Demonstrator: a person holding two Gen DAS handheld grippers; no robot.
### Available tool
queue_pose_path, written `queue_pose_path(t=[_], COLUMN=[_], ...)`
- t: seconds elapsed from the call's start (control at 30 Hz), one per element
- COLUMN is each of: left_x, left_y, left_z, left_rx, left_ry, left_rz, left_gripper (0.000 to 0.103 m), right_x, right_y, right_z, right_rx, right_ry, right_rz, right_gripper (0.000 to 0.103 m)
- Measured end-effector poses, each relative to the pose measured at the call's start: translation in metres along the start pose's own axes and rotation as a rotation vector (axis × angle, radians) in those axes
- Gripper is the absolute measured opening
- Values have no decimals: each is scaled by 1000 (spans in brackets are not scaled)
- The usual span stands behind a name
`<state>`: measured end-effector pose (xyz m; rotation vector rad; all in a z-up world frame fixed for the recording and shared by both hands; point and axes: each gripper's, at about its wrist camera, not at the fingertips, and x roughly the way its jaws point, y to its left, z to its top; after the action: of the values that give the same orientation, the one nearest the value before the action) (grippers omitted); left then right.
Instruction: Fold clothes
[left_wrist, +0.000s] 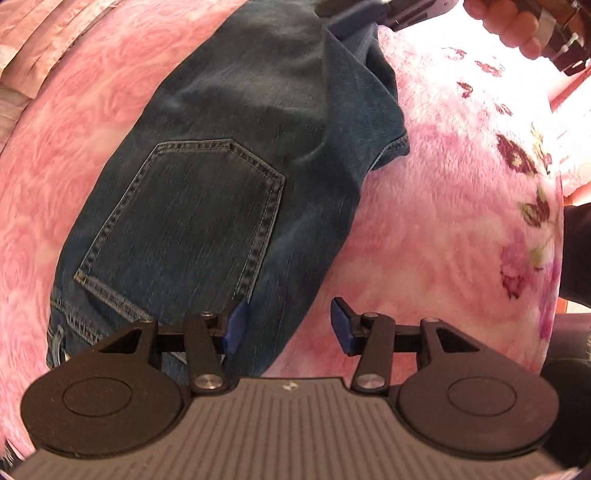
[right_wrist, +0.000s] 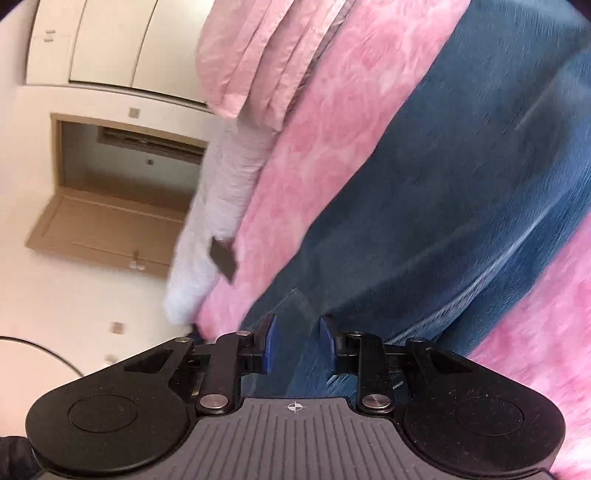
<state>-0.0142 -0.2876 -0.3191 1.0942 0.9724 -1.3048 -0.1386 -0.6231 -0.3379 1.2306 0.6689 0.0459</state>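
Observation:
Dark blue jeans (left_wrist: 221, 166) lie on a pink fleece blanket (left_wrist: 424, 229), back pocket (left_wrist: 184, 221) facing up. My left gripper (left_wrist: 289, 326) is open over the waist end. Its left pad (left_wrist: 236, 323) is above the denim and its right pad is above the blanket, with nothing between them. At the top of the left wrist view the far leg end rises toward a hand (left_wrist: 513, 26) holding the other tool. In the right wrist view my right gripper (right_wrist: 297, 341) is narrowed on a layer of the jeans (right_wrist: 424, 203), with denim filling the gap.
A folded pink quilt (right_wrist: 266, 48) and a white fluffy cloth (right_wrist: 221, 184) lie along the far side of the bed. Beyond them are a wooden door (right_wrist: 110, 221) and cream cabinets (right_wrist: 110, 37). The blanket's floral edge (left_wrist: 524, 155) drops off at the right, beside a dark sleeve (left_wrist: 576, 251).

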Motion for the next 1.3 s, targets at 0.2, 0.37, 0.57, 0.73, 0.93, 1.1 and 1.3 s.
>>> queue_pose_path(t=[0.2,0.37,0.57,0.73,0.93,1.1,1.3], left_x=[-6,-4,-5,-5,-11,-16,-22], left_y=[-1,0,5,7,12,16,19], left_z=[-3,-10,-19,-26,-33,-40,-46], left_rx=[-19,-9,-9,-16,-53,-85,-113], left_ry=[-42,-51,-53,-55,-64,-71,-80], left_rz=[-18,-23,-35,-40,-41,-42,-37], left_gripper=[45,45,45,45,45,44,44], right_x=[3,8,31,17,-10,-26,-7], right_y=[2,4,-8,-43,-26,17,-1], right_z=[-20,-42,-50,-81,-77,-64,-37], right_rx=[20,48,113,283,220,-9,-93], right_ry=[21,51,101,139,125,-3,-49], right_rz=[-14,-12,-80,-129,-189,-165,-239], right_gripper=[30,74,22,16,16,16,16])
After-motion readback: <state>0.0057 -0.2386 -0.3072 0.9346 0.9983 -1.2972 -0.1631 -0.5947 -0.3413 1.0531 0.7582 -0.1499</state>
